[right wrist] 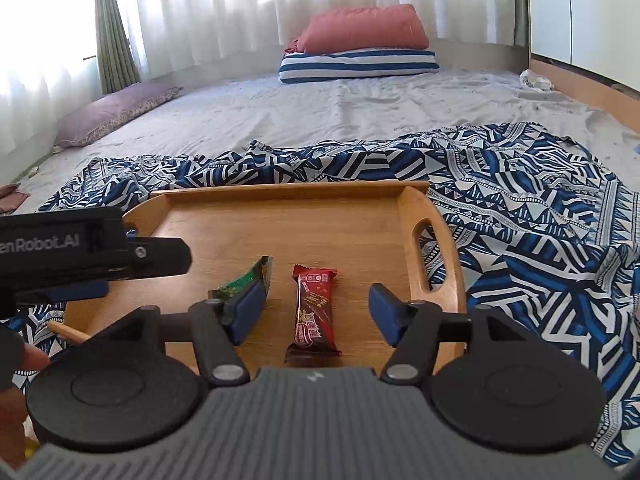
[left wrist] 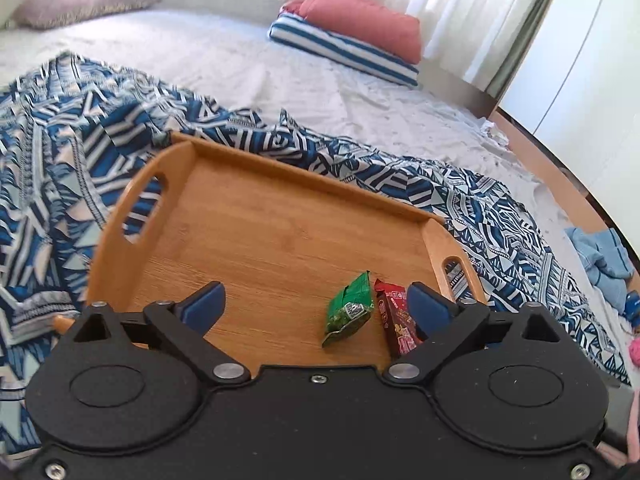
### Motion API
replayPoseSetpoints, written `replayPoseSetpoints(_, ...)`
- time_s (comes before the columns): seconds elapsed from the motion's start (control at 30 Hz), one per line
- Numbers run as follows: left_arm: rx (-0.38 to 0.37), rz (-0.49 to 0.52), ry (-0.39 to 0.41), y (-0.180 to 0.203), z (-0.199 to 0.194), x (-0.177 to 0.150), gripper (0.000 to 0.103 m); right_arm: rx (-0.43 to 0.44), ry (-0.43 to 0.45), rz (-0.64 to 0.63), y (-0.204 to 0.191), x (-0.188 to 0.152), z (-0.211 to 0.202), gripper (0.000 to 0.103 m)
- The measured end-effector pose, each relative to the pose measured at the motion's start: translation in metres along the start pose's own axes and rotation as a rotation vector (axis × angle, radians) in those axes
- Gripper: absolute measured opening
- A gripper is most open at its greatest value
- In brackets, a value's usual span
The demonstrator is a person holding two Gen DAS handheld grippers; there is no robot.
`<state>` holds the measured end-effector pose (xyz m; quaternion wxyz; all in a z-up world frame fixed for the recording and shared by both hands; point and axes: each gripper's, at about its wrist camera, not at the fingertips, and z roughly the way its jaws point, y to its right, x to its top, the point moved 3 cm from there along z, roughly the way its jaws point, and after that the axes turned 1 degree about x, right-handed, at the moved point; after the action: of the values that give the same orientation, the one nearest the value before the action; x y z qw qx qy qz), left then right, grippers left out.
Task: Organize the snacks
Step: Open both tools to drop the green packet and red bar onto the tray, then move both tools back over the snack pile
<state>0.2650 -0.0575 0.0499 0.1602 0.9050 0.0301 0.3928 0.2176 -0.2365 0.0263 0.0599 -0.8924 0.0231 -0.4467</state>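
Observation:
A wooden tray with cut-out handles lies on a blue patterned cloth. Near its front right lie a green snack packet and, to its right, a red snack packet, both flat on the tray floor. My left gripper stands open above the tray, with the green packet lying below the gap and free of the pads. My right gripper stands open with the red packet lying between its blue pads, touching neither. The left gripper's black body shows at the left of the right wrist view.
The blue patterned cloth covers the front of a grey mattress. Striped and red pillows lie at the back, a mauve pillow at the left. A person's fingers show at the left edge. Blue fabric lies at the right.

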Motion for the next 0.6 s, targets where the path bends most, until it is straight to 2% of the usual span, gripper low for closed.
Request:
replayPoseSetpoints(0.23,0.028,0.111,0.085,0.002,-0.043,-0.013,0.099,-0.016,0.03,-0.038,-0.006,-0.004,-0.028,0.082)
replayPoseSetpoints(0.6,0.037,0.205,0.171,0.002,-0.103,-0.042,0.102,-0.02,0.069,-0.069,-0.018,-0.02,-0.074,0.087)
